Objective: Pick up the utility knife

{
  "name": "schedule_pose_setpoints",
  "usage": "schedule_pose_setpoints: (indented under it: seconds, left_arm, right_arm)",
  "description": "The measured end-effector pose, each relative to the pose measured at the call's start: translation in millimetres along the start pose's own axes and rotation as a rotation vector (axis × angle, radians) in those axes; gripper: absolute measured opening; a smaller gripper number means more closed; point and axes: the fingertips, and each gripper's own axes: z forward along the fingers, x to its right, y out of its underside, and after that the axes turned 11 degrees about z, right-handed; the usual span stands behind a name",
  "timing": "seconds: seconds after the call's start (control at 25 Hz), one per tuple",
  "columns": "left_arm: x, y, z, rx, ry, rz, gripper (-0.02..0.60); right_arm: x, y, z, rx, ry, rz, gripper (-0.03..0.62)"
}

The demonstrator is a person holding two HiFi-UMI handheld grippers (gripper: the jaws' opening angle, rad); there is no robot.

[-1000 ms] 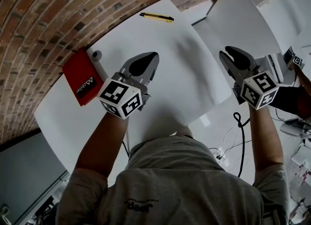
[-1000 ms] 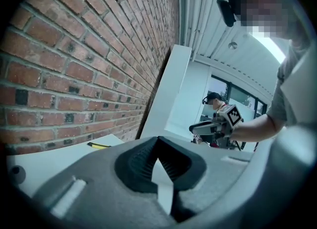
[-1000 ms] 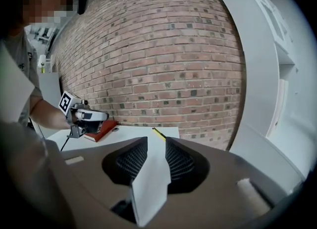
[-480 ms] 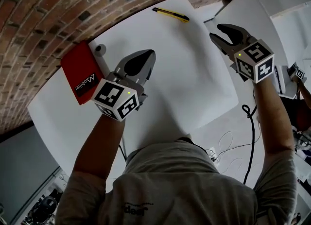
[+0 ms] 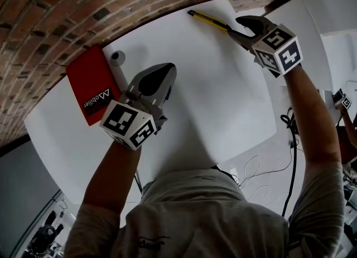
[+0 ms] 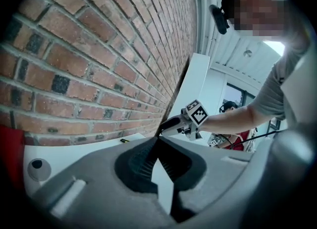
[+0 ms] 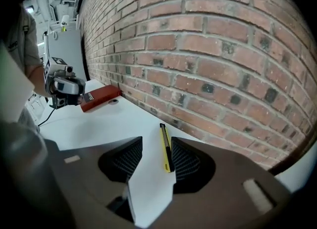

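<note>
Utility knife [image 5: 207,20] lies flat by the table's [image 5: 223,84] far right corner, untouched between our right gripper's [image 5: 234,27] opening jaws, left gripper [image 5: 166,72] closed and empty; we judge it light, stiff, slick, so we'd pinch mid-handle across its narrow sides.

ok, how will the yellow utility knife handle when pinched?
The utility knife looks slim and rigid: likely stiff and light. It lies flat on the white table, so probably won't roll. Long and narrow, it may pivot if gripped near one end.
</note>
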Motion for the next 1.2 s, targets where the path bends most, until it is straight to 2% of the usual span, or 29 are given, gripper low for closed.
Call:
schedule_pose_setpoints:
  seconds: [0.4,0.6,0.68,0.76,0.8,0.88,0.96,1.2]
  left_arm:
    - [-24.2,23.9,2.8,-0.011,-0.01,-0.02,-0.002]
    - [-27.6,31.9,1.5,-0.011,-0.002,-0.029,-0.002]
    - [-28.8,33.7,0.9,-0.006,0.0,-0.036,-0.002]
    - [-30.0,35.3,1.2,-0.002,0.002,-0.046,-0.002]
    - [-29.9,36.1,1.5,-0.002,0.003,-0.052,-0.002]
    - [-27.2,37.4,1.7,-0.007,0.009,-0.058,-0.002]
    - [-22.3,35.7,1.4,-0.012,0.018,-0.054,-0.002]
    - [-3.8,9.8,2.6,-0.002,0.035,-0.019,-0.002]
  right_arm:
    - [19.2,6.9,95.1,-0.164,-0.051,-0.066,0.202]
    - [27.8,23.8,132.0,-0.264,-0.052,-0.078,0.202]
    - [31.1,29.6,144.2,-0.295,-0.067,-0.057,0.201]
    - [34.5,31.7,148.9,-0.317,-0.102,0.012,0.175]
    - [35.4,31.4,148.5,-0.324,-0.114,0.045,0.13]
    - [33.2,33.3,144.6,-0.336,-0.126,0.085,0.124]
    - [27.2,34.4,134.7,-0.308,-0.133,0.118,0.124]
    - [16.0,15.3,63.0,-0.094,-0.143,0.246,0.124]
